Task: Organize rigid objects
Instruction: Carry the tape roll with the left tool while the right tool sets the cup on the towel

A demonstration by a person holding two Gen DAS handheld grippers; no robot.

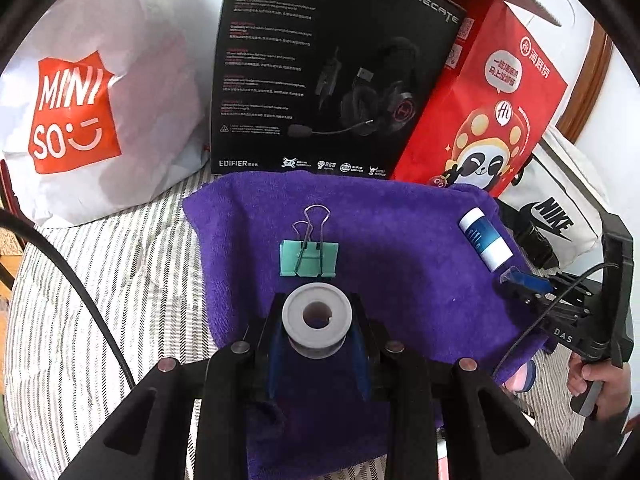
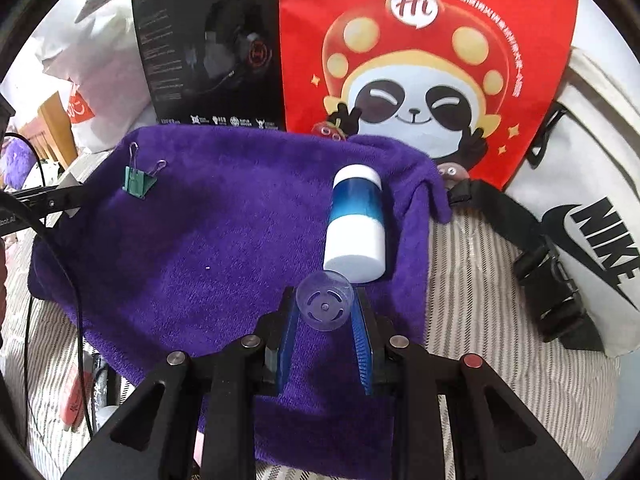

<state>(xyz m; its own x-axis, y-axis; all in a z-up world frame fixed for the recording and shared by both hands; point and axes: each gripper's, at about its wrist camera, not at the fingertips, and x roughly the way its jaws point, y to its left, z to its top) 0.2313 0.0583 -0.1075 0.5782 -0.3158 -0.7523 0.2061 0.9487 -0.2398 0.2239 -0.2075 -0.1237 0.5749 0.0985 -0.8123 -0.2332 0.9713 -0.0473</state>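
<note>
Gripping a grey spool [image 1: 317,317] between its 2 fingers, the left gripper [image 1: 318,320] hangs over the near edge of the purple towel [image 1: 400,248], jaws closed on the spool's sides, bore facing the camera. Just beyond the spool, on the towel, lies a green binder clip [image 1: 309,258], its wire handles pointing toward the far edge. A blue-and-white bottle [image 1: 485,239] lies on its side near the towel's right edge. The right gripper [image 1: 510,278] comes in from the right, its tips just beside the bottle's near end; a hand [image 1: 596,380] holds its handle. Beyond the towel's far edge stand a white Miniso bag [image 1: 80,112], a black headset box [image 1: 328,68] and a red panda bag [image 1: 488,112]; a white Nike bag [image 1: 560,216] lies off the right edge. The towel lies on a striped sheet [image 1: 120,280].

Right wrist view: the right gripper [image 2: 325,304] has its blue pads [image 2: 362,344] narrowly set, pinching a clear plastic cap [image 2: 325,302], round face toward the camera. The cap sits just in front of the white end of the blue-and-white bottle [image 2: 356,224], which lies on the purple towel [image 2: 220,240] toward its right edge; whether they touch cannot be told. The green binder clip [image 2: 138,184] lies near the far left corner, beside the black frame of the left gripper [image 2: 44,198], whose fingertips are not clear here. The red panda bag [image 2: 420,60], headset box [image 2: 208,60] and Nike bag [image 2: 592,220] line the far and right edges.
</note>
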